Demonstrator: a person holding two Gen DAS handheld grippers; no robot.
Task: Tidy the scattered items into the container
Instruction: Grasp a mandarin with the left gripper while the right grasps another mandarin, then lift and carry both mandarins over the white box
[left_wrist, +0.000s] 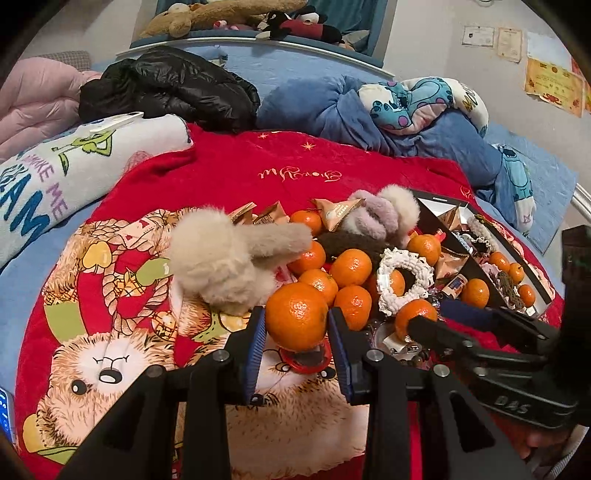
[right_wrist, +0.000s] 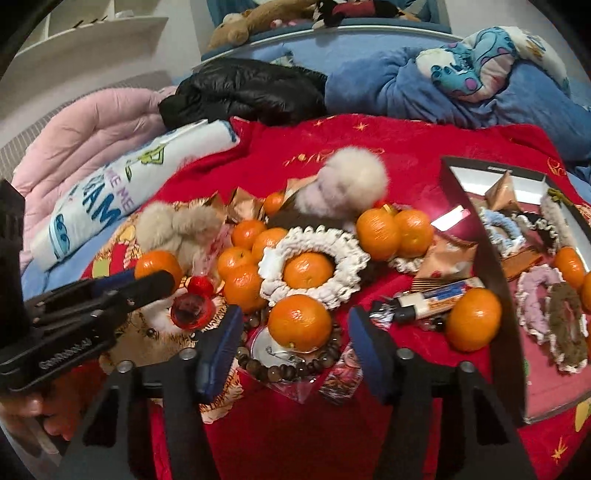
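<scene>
In the left wrist view, the left claw sits low at the bottom centre of the frame with a mandarin between its blue pads. The pads appear to touch the fruit on both sides, so I judge the claw clamped on it, or a hair from it. A red round lid lies just beneath the fruit on the red blanket.

In the right wrist view, the right claw stands apart at lower centre, its fingers well clear on either side of a second mandarin. That fruit rests on a ring of wooden beads, dead ahead between the fingers.

Farther up the frame lies the heap: more mandarins, a white crocheted scrunchie ringing one of them, a small tube, gold-wrapped sweets and fluffy hair clips.

The container, a black-rimmed box, runs up the right side of the right wrist view, its long axis pointing away from the camera, already holding scrunchies, a wrapped sweet and mandarins. It lies to the right of both claws, and the right claw looks nearer. The left claw's fruit has to cross over the heap to reach it.
</scene>
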